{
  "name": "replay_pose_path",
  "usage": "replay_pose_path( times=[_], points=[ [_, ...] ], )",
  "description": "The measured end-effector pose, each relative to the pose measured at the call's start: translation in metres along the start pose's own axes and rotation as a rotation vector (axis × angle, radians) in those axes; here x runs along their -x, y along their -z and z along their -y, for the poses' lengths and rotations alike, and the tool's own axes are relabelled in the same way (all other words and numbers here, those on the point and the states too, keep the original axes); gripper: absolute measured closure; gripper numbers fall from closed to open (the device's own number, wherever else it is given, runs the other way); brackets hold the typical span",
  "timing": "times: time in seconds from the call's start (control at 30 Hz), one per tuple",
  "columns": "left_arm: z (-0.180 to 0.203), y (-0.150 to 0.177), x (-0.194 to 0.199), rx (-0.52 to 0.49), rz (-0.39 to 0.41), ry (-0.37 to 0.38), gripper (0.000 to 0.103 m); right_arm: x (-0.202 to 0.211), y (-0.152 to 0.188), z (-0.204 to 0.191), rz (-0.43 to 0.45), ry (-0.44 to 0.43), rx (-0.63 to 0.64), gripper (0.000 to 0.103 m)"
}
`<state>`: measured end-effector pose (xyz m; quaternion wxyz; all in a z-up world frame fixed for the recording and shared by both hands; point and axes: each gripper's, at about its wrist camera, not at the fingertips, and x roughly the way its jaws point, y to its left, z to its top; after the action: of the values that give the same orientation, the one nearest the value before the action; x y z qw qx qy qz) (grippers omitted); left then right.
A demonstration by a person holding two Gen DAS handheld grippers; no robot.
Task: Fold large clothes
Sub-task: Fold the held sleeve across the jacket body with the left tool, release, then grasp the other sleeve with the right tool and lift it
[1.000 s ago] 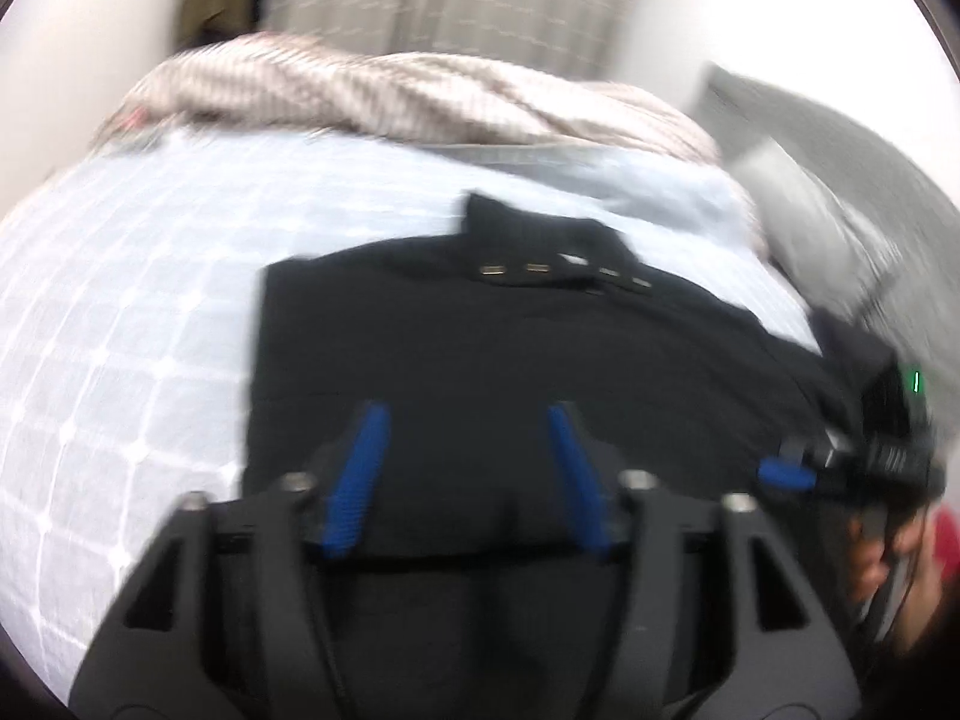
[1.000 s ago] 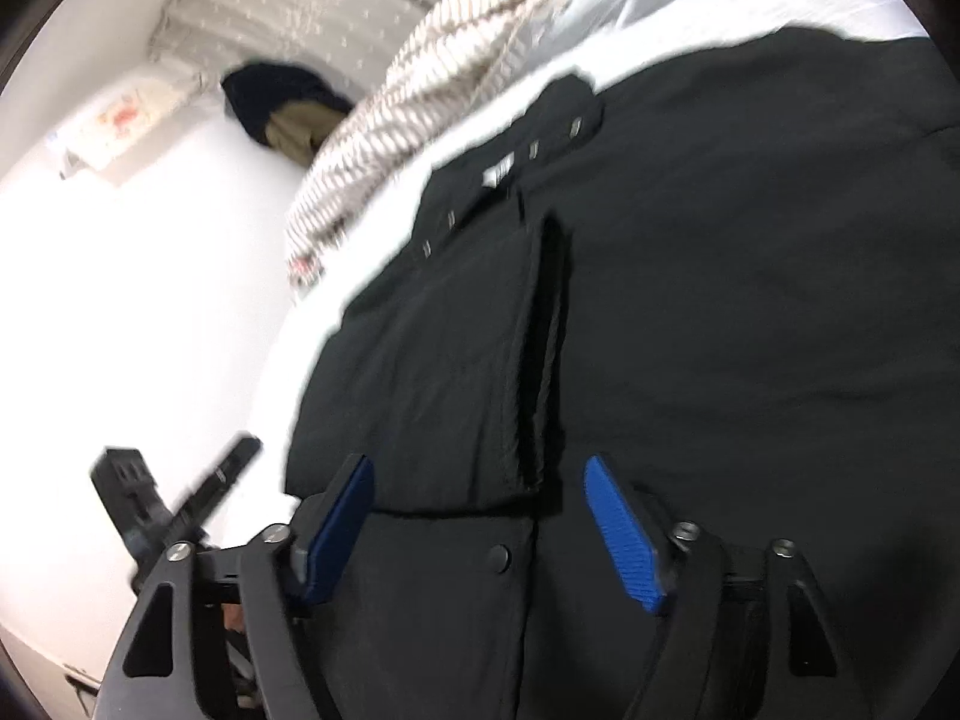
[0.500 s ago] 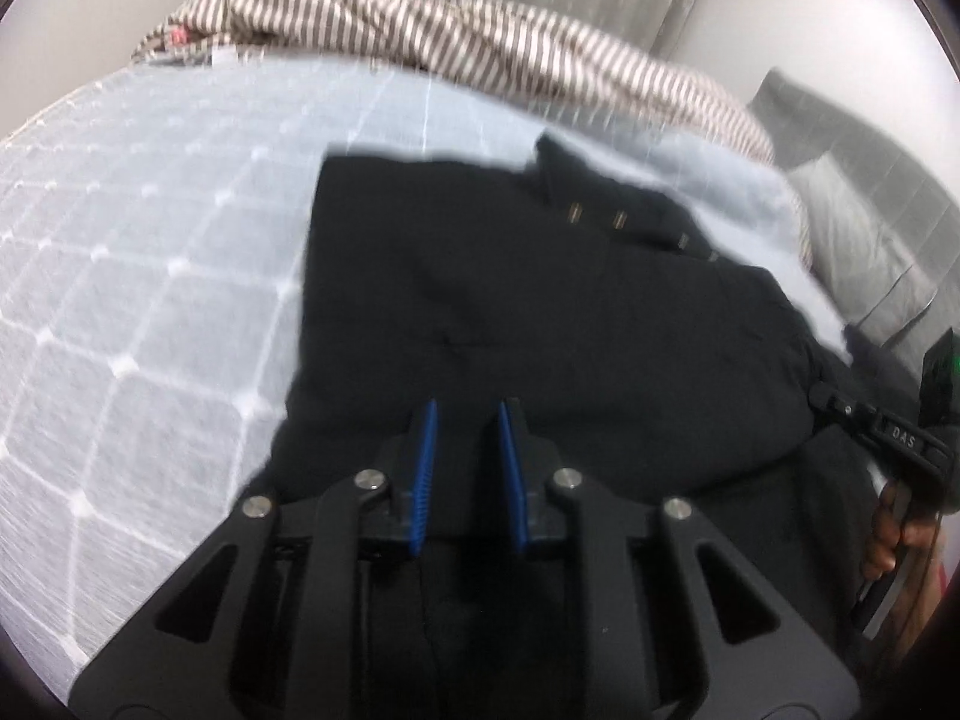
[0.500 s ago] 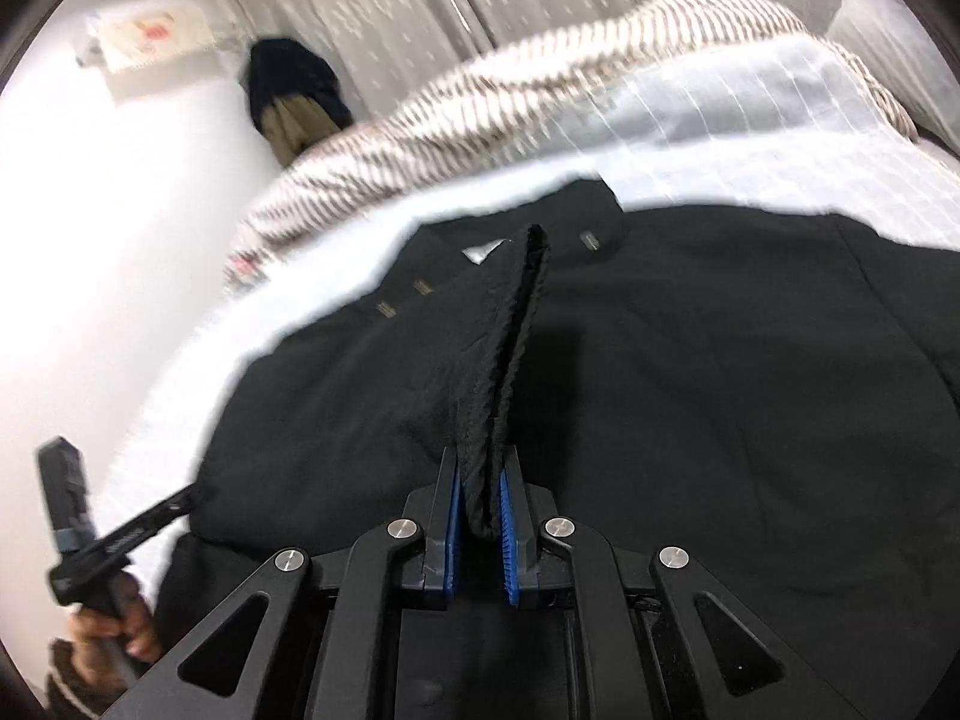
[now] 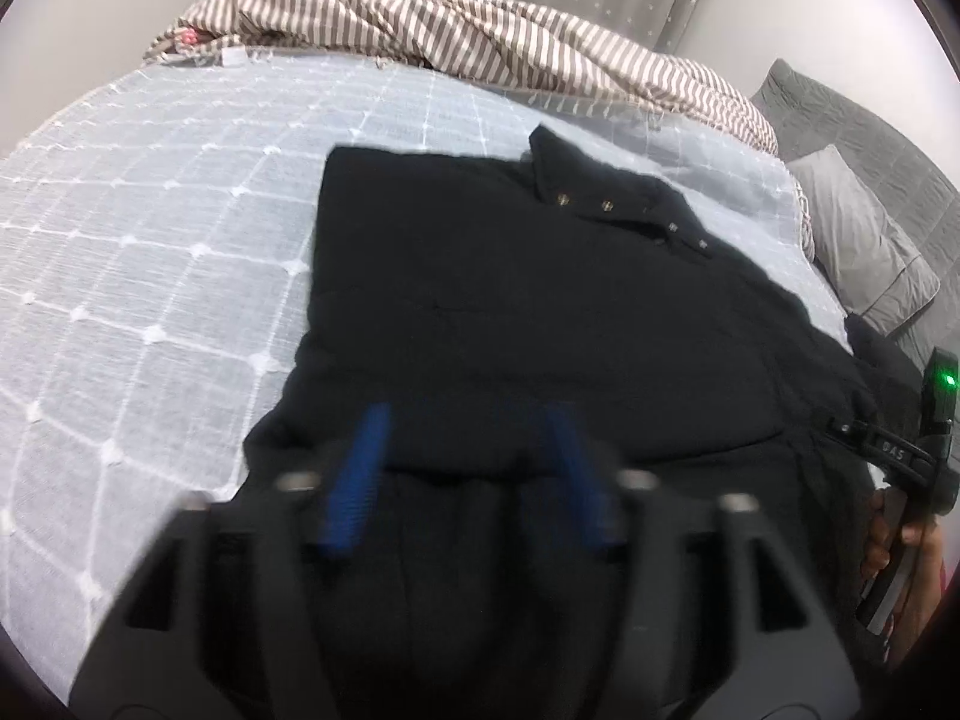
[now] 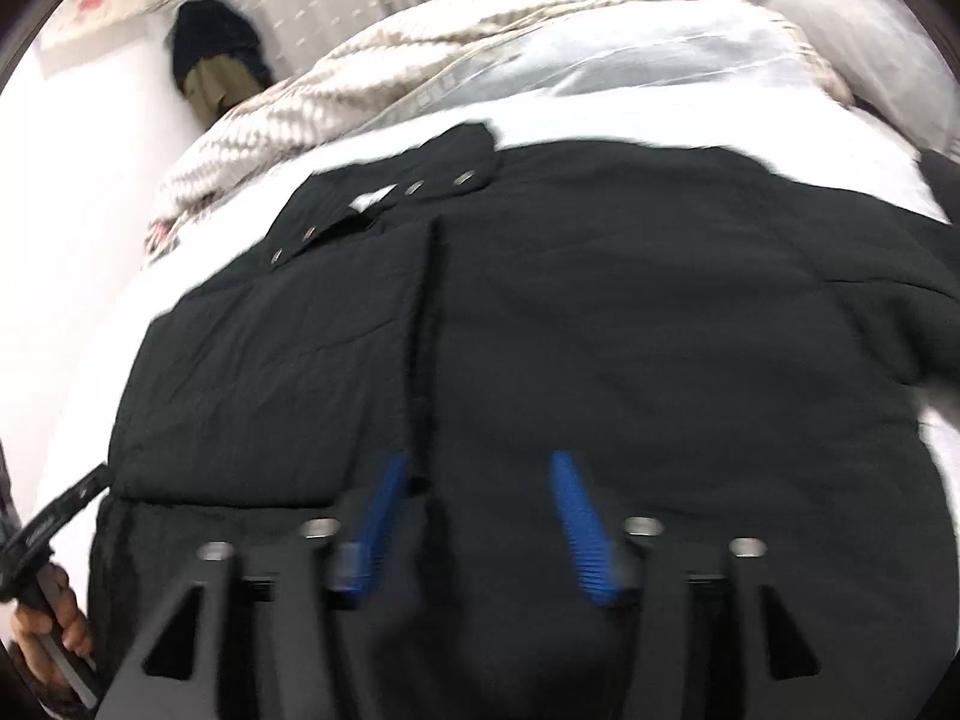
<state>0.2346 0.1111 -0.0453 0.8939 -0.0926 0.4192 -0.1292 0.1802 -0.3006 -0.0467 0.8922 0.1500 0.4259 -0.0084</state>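
Bed (image 5: 150,252) carries the black coat (image 5: 510,324), part folded, collar far. Left gripper (image 5: 468,480) and right gripper (image 6: 480,516) are opening, nothing held; puffy layers may spring back, and the near hem could slip crooked.

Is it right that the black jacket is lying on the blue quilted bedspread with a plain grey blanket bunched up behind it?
Not quite. The blanket bunched up behind the black jacket is striped brown and white, not plain grey, as the left wrist view shows. The rest holds: the jacket lies on the blue quilted bedspread.
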Motion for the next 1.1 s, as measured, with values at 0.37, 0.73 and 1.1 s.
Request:
replay_pose_path(
  times=[0.37,0.73,1.1],
  points=[
    [0.036,0.02,0.044,0.016,-0.027,-0.045,0.003,0.092,0.005,0.091,0.125,0.064,-0.176,0.02],
    [0.061,0.037,0.031,0.011,-0.112,-0.009,0.002,0.125,0.027,0.195,0.15,0.223,-0.378,0.02],
    [0.065,0.033,0.027,0.04,-0.107,0.017,0.002,0.147,0.053,0.309,0.206,0.227,-0.72,0.02]
  ],
)
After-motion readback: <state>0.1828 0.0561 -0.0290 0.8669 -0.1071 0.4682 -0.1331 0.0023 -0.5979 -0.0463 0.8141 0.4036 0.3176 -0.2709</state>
